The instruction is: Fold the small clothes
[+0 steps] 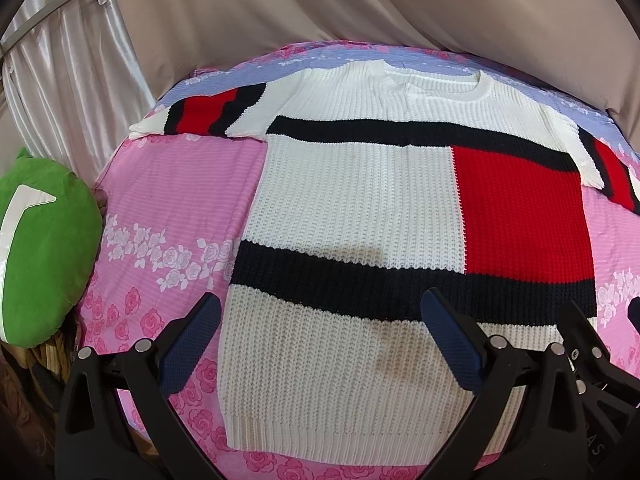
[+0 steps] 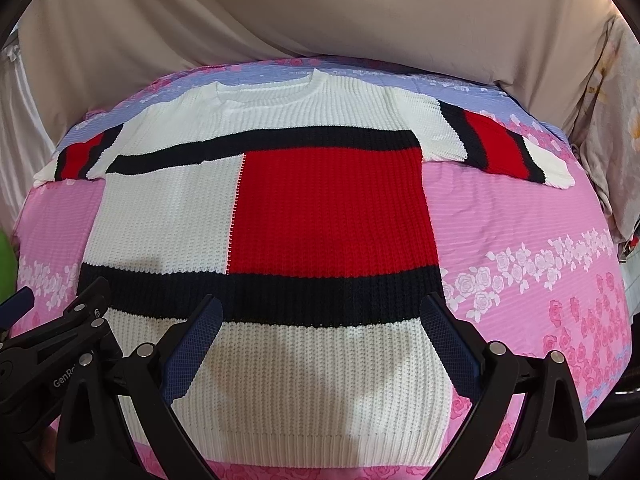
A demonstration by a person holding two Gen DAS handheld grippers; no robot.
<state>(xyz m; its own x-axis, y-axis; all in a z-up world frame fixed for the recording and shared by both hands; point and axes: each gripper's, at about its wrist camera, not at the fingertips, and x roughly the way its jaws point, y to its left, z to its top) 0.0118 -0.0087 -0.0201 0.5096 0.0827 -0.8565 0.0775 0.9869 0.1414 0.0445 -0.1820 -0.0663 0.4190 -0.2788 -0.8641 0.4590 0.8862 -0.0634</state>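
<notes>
While the sweater (image 1: 352, 208) lies flat on the sheet (image 1: 168, 184), collar at 12 o'clock, both the left gripper (image 1: 320, 344) and right gripper (image 2: 320, 344) hover wide, empty, above its hem. Pinching only the top layer could bunch the fold.

From my left wrist view, sweater's (image 1: 360, 208) right sleeve (image 1: 612, 172) ran off the frame edge, green cushion (image 1: 44, 256) was cropped at the left, right gripper (image 1: 600, 360) was only partly in frame, its printed lettering too small for me to read, hem corner hidden behind my left gripper's finger (image 1: 452, 344)
</notes>
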